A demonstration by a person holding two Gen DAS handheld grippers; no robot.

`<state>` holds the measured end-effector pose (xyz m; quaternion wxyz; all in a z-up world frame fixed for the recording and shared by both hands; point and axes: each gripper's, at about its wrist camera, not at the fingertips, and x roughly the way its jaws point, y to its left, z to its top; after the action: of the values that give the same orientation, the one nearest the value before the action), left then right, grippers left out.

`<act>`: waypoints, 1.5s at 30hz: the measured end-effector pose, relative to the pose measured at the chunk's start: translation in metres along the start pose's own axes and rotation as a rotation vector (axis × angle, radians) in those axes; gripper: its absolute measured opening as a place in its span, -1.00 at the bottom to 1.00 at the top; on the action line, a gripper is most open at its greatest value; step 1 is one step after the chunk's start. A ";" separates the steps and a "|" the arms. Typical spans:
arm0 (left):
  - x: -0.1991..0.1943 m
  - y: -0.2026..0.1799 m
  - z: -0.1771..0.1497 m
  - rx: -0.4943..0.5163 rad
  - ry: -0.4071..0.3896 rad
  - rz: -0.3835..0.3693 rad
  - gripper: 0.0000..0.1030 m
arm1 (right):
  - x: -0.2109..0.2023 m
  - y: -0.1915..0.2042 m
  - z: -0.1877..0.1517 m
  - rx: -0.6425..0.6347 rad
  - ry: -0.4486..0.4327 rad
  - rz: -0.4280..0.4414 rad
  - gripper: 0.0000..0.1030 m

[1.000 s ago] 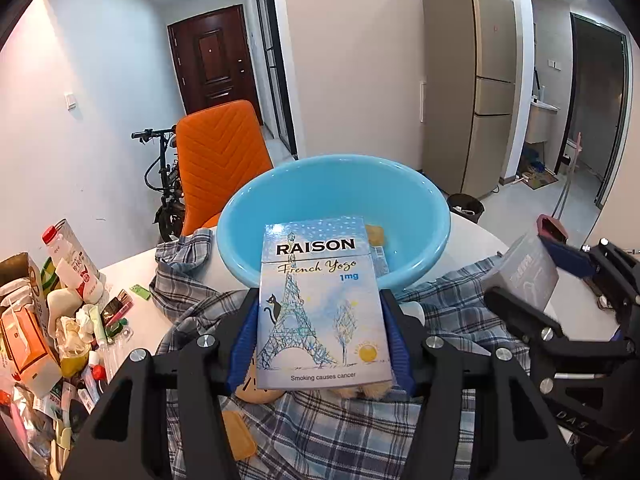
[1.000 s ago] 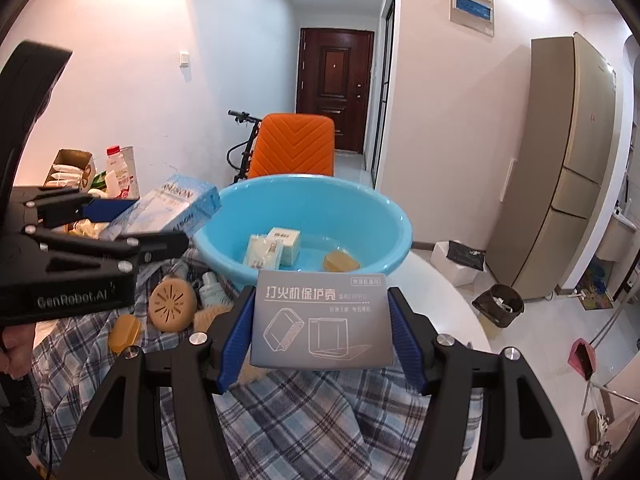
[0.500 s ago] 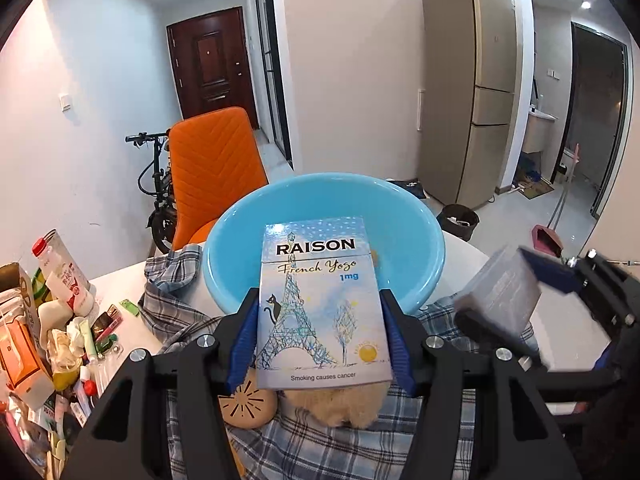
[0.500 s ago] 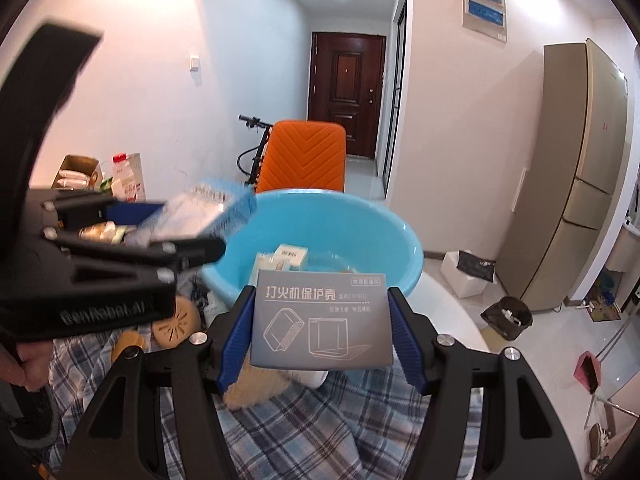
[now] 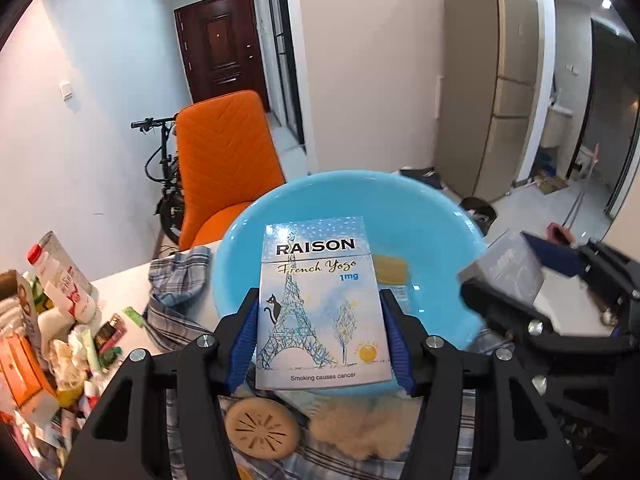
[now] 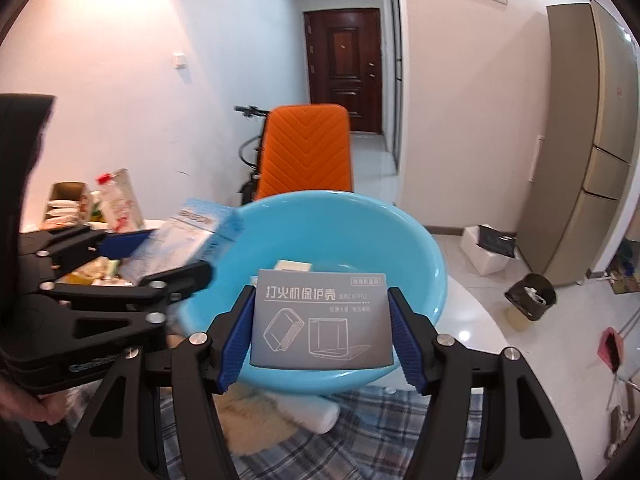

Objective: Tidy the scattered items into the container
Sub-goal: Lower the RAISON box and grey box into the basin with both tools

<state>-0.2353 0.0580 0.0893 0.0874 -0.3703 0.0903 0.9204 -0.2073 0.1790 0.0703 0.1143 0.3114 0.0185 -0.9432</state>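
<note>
My left gripper (image 5: 318, 312) is shut on a light-blue RAISON cigarette box (image 5: 322, 304) and holds it over the near rim of the blue basin (image 5: 432, 216). My right gripper (image 6: 320, 324) is shut on a grey lighter-case box (image 6: 320, 320), also held above the basin's (image 6: 424, 252) near edge. Each gripper shows in the other's view: the right one (image 5: 516, 280) on the right, the left one (image 6: 180, 248) on the left. A tan block (image 5: 390, 270) and a white box (image 6: 292, 266) lie inside the basin.
A plaid cloth (image 5: 176, 304) covers the table with a round tan disc (image 5: 262, 428), a fluffy item (image 5: 360, 428) and a white bottle (image 6: 308, 414) on it. Clutter of packets and a milk bottle (image 5: 60, 276) lies at left. An orange chair (image 5: 224, 160) stands behind.
Both grippers have moved forward with their boxes, from over the plaid cloth to over the basin's near rim. The basin now looms closer in both views.
</note>
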 end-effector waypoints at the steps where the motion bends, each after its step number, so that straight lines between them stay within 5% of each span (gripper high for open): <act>1: 0.003 0.001 0.000 0.004 0.005 0.003 0.15 | 0.005 -0.002 0.000 0.001 0.008 -0.012 0.21; 9: 0.033 0.010 0.006 -0.006 0.041 0.010 0.15 | 0.037 -0.026 0.012 0.021 0.052 -0.052 0.21; 24: 0.093 0.019 0.013 -0.027 0.125 -0.017 0.15 | 0.071 -0.034 0.026 -0.018 0.077 0.005 0.21; 45: 0.147 0.033 0.022 -0.049 0.228 -0.053 0.15 | 0.125 -0.040 0.029 -0.047 0.246 0.025 0.21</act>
<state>-0.3617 0.0448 0.0053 0.0916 -0.4769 0.0675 0.8715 -0.3310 0.1897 0.0184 0.1300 0.4221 0.0508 -0.8957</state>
